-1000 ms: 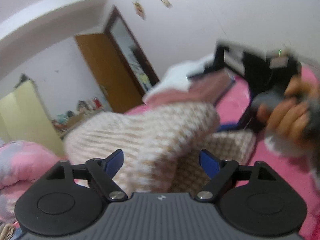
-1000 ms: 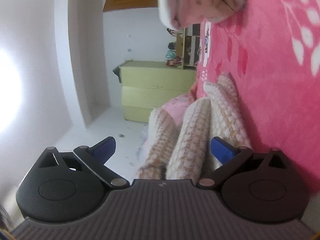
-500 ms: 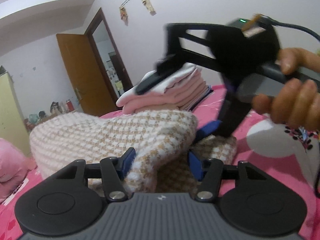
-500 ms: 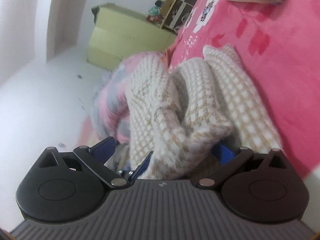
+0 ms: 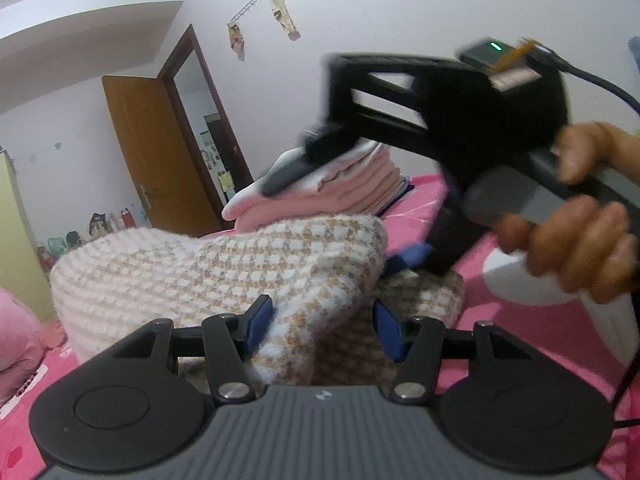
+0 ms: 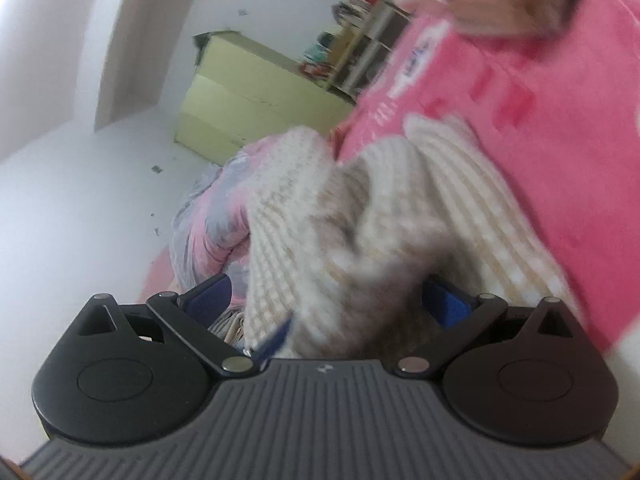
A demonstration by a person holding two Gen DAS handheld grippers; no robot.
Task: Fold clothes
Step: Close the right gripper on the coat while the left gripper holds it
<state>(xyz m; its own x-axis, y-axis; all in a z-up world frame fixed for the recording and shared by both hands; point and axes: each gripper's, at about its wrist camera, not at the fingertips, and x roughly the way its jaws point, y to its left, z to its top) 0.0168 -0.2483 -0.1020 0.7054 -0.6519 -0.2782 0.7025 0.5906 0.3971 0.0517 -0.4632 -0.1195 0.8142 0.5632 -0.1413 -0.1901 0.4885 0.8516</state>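
A cream and tan knitted sweater [image 5: 200,272] lies bunched on the pink bed cover [image 5: 424,200]. My left gripper [image 5: 324,324] is shut on a thick fold of it, the blue pads pressing into the knit. My right gripper [image 5: 344,220], held by a person's hand [image 5: 580,240], hovers over the sweater's far right edge. Its jaws are wide open, one finger high and the other low beside the fabric. In the right wrist view the sweater [image 6: 460,200] bulges between the spread jaws of the right gripper [image 6: 326,304], and the picture is blurred.
A stack of folded pink and white clothes [image 5: 352,188] sits on the bed behind the sweater. A pink and grey quilt [image 6: 208,232] lies at the bed's edge. A yellow cabinet [image 6: 248,100] and a brown door [image 5: 160,152] stand beyond the bed.
My left jaws have narrowed onto the sweater fold. The right gripper has rolled and come closer over the sweater, which now fills the space between its jaws.
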